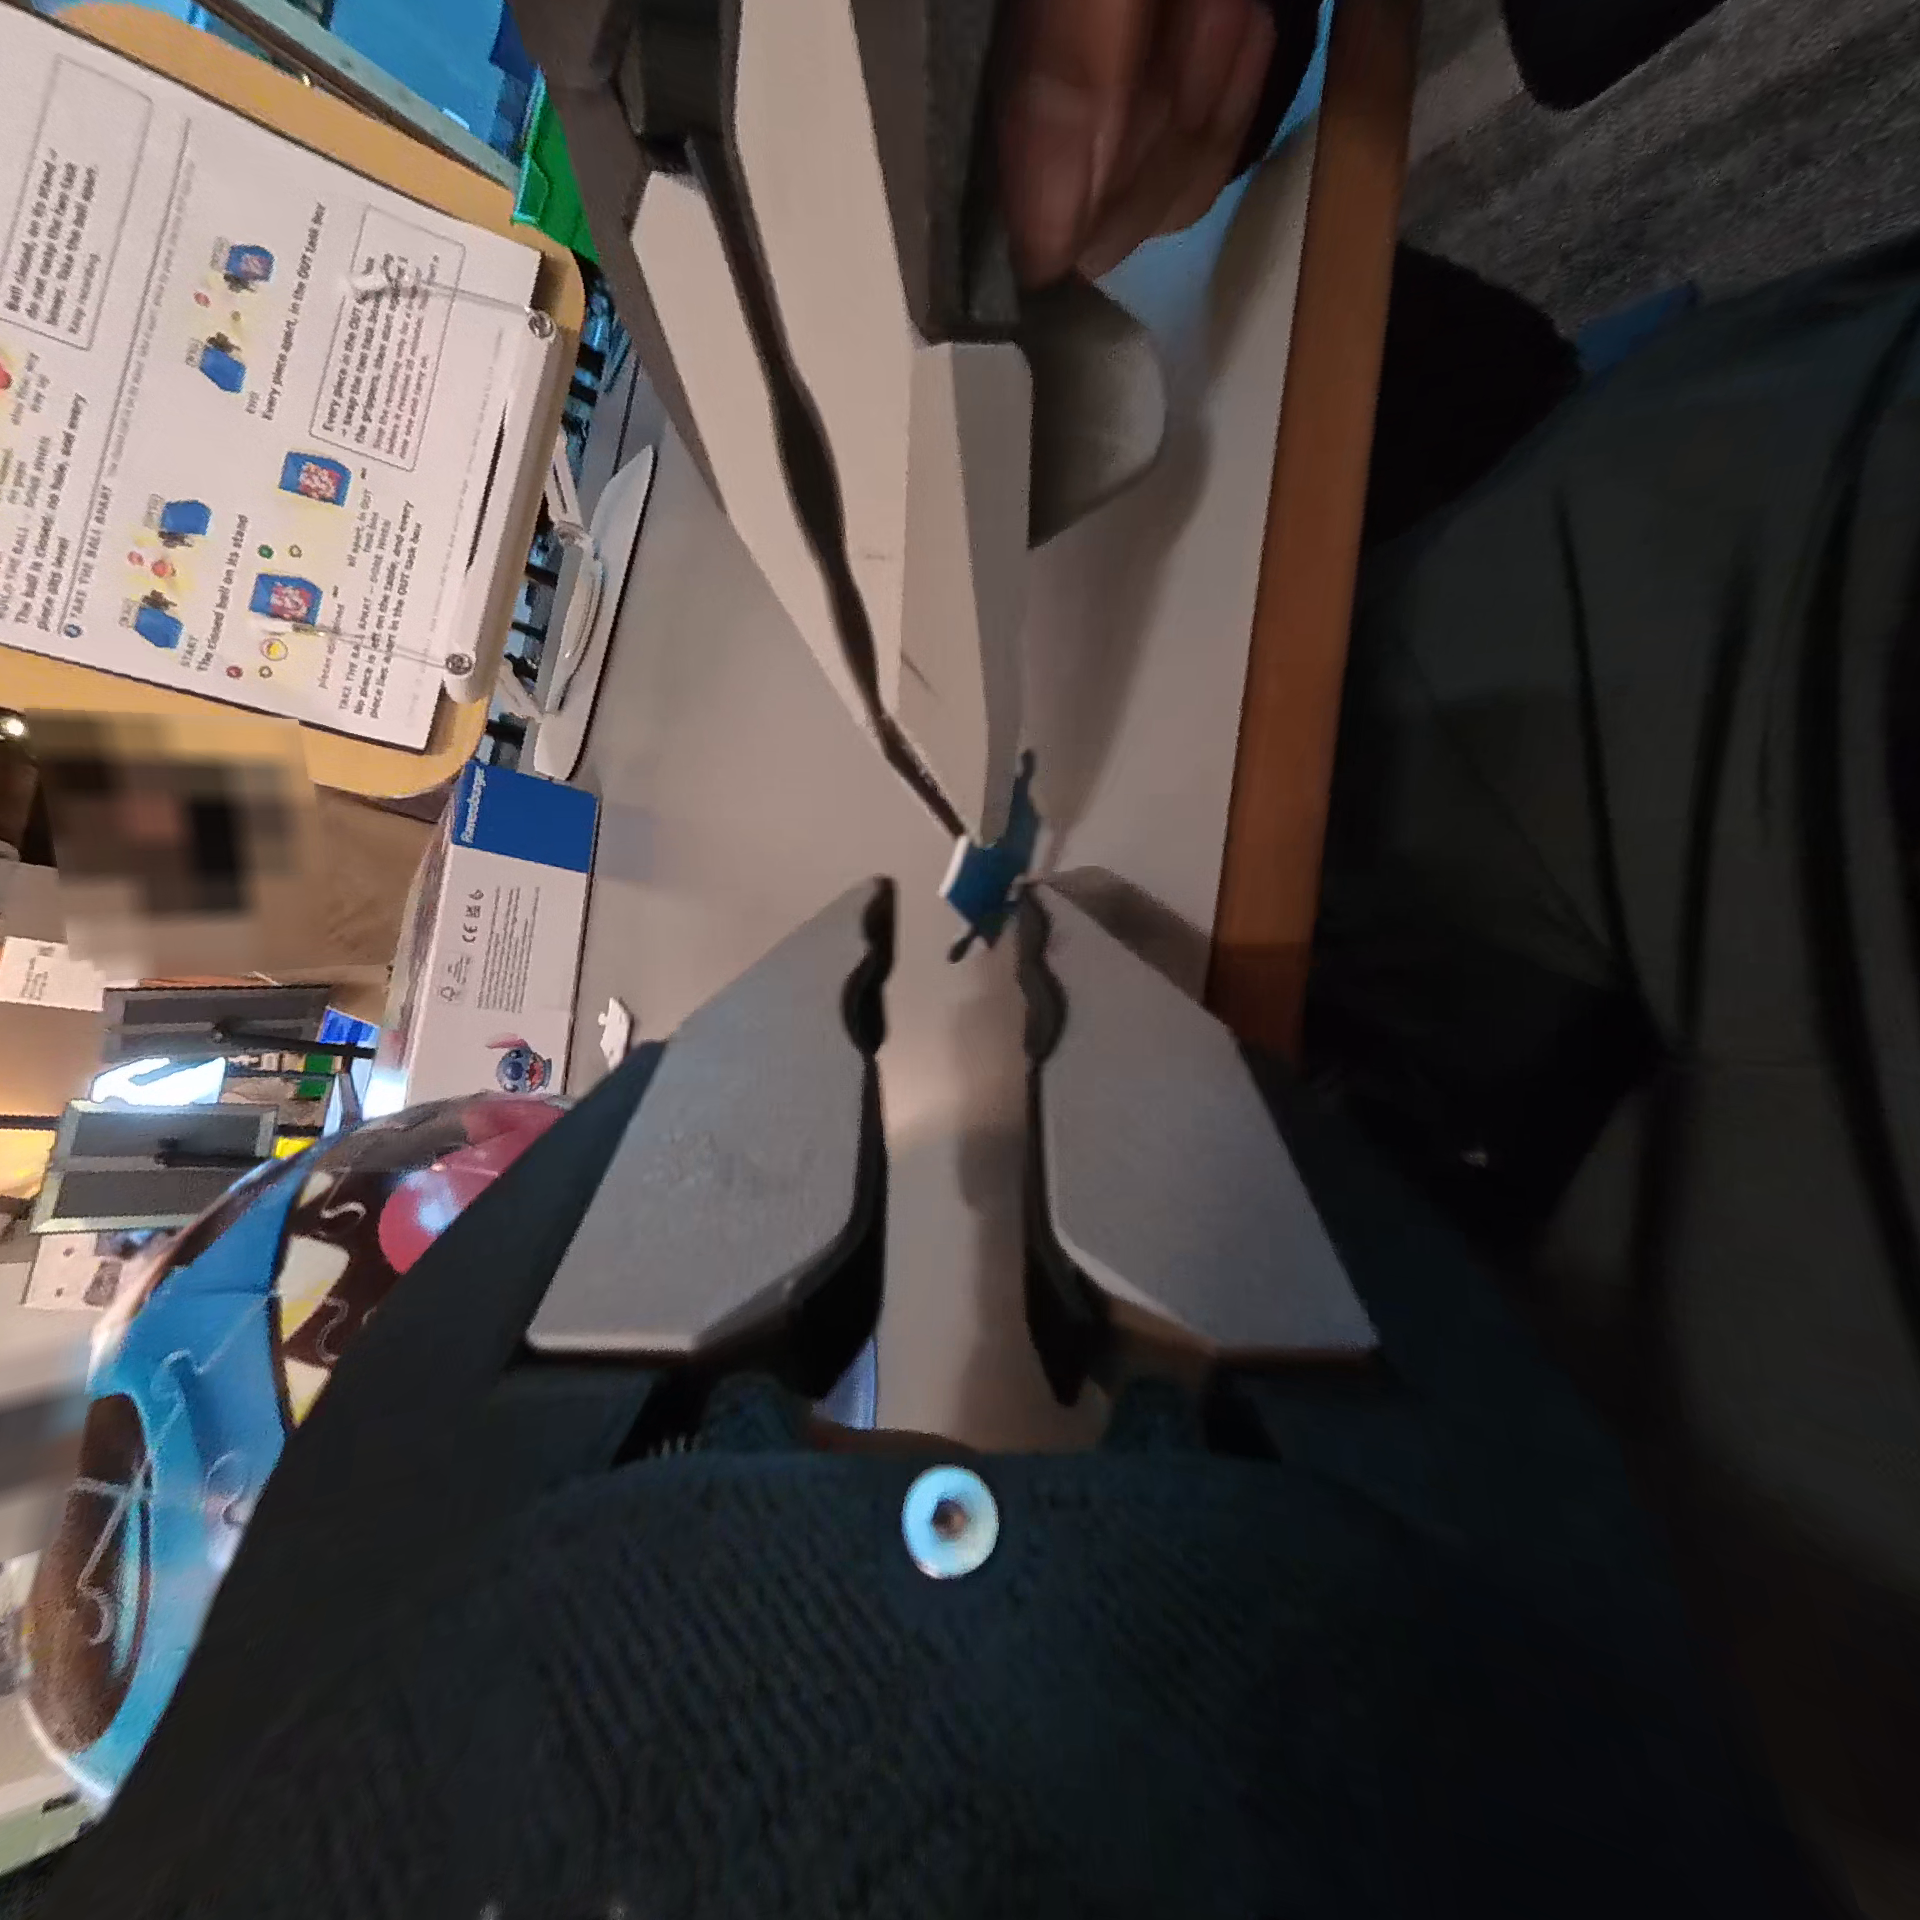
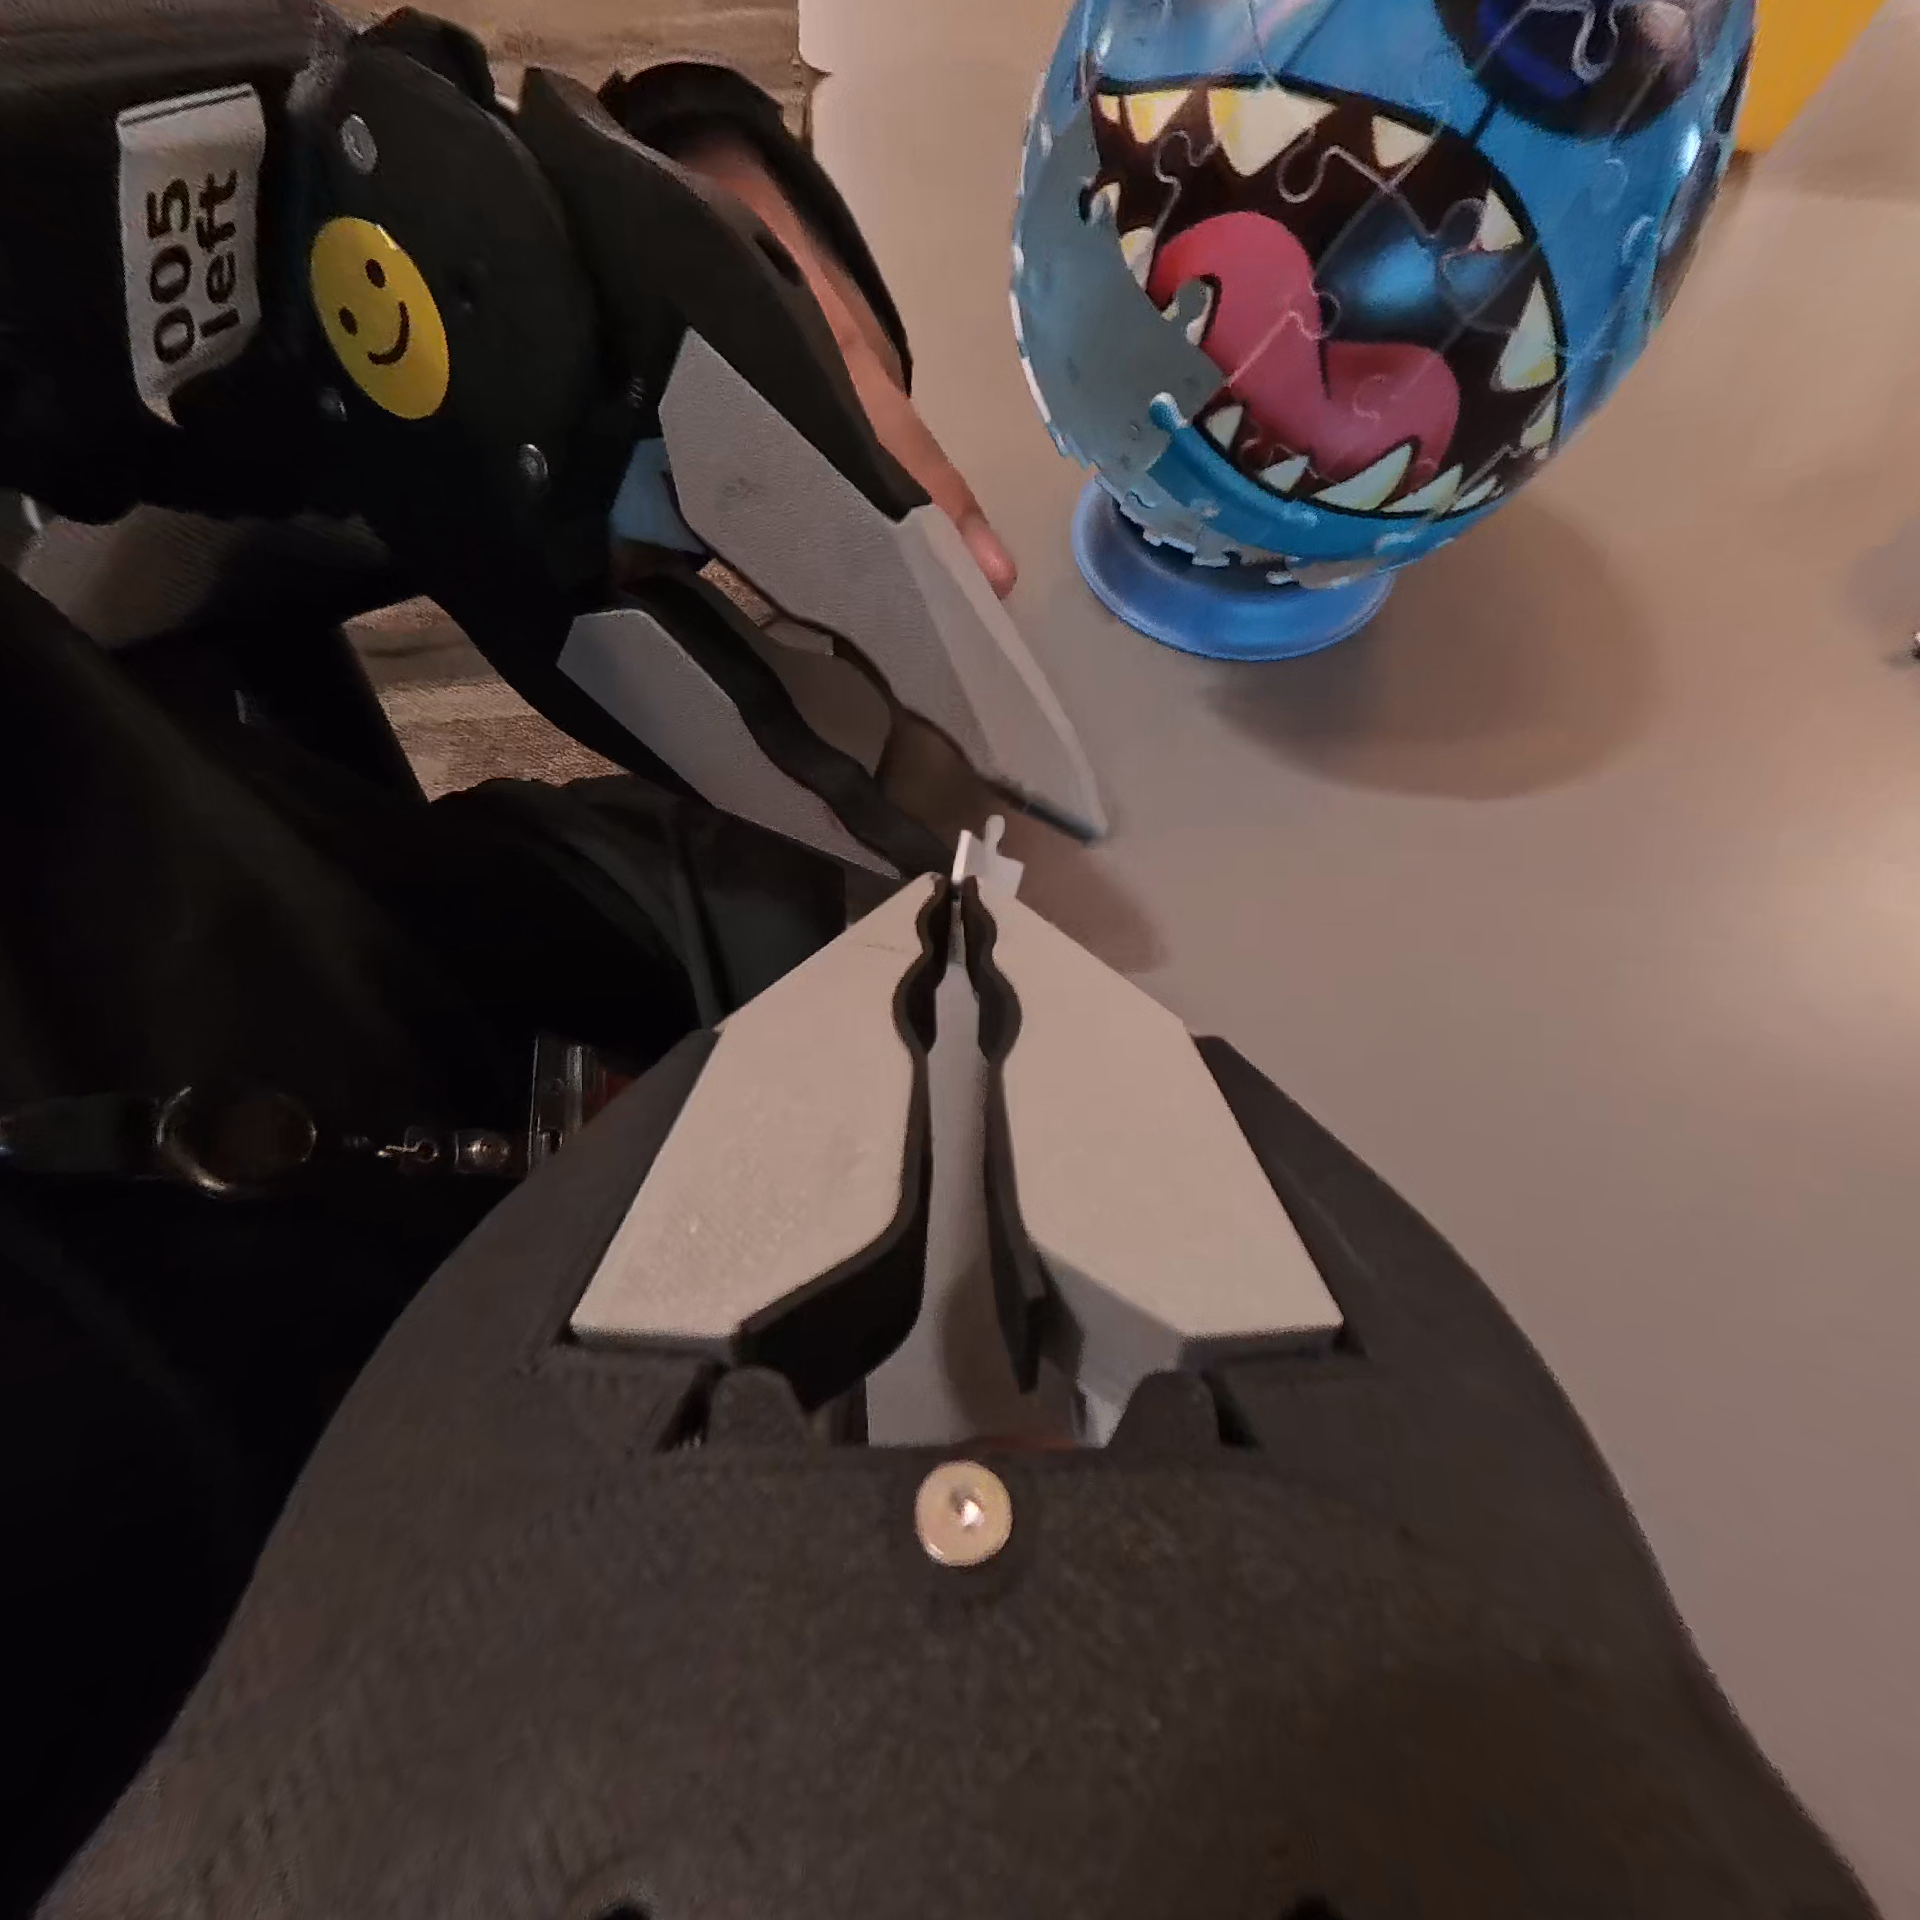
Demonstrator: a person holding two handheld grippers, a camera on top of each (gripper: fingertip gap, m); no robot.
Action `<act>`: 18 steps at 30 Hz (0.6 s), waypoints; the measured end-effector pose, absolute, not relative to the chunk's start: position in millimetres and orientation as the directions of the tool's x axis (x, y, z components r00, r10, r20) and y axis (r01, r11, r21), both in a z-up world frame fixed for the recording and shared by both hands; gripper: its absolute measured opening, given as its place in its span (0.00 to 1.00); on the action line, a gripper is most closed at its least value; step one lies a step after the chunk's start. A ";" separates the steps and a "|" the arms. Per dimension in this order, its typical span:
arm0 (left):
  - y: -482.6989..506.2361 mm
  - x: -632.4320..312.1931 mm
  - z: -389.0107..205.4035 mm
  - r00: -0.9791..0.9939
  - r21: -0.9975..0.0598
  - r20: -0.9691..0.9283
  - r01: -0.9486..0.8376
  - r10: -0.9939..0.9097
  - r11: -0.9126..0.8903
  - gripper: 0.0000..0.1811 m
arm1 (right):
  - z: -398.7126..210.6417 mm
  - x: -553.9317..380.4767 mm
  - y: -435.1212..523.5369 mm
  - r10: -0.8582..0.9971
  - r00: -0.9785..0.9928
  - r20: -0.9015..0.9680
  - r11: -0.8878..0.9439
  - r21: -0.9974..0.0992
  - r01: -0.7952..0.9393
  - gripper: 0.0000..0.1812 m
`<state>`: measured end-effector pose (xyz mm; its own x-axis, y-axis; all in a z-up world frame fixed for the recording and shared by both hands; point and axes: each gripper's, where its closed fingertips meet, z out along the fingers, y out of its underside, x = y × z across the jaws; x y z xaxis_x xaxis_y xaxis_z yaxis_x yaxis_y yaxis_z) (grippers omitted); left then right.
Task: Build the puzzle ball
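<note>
The puzzle ball (image 2: 1351, 312) is blue with a toothed mouth and a pink tongue. It stands on a blue stand (image 2: 1226, 603), and a grey gap (image 2: 1122, 312) shows on its left side. It also shows blurred at the lower left of the left wrist view (image 1: 187, 1403). My right gripper (image 2: 956, 894) is shut on a small puzzle piece (image 2: 982, 847), which is blue on one face (image 1: 997, 852). My left gripper (image 1: 956, 914) is open, its tips on either side of that piece. The right gripper (image 1: 966, 821) comes in from above, tip to tip with the left gripper (image 2: 987, 836).
The grey table (image 2: 1455, 1039) has a wooden edge (image 1: 1299, 520), with the person's dark clothing beyond it. A puzzle box (image 1: 509, 914), a loose white piece (image 1: 613, 1023) and an instruction sheet (image 1: 260, 364) on a board stand at the left. A yellow object (image 2: 1829, 83) sits behind the ball. The tips of both grippers are at nearly the same place.
</note>
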<state>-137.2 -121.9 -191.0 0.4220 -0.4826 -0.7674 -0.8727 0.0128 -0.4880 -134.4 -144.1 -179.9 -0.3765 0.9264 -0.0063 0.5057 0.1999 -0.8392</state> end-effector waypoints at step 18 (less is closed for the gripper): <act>-160.6 -140.7 -161.7 0.294 -0.410 -0.893 -0.843 -0.341 0.348 0.00 | -156.6 -146.1 -176.7 0.372 -0.370 0.852 0.928 -0.354 0.117 0.00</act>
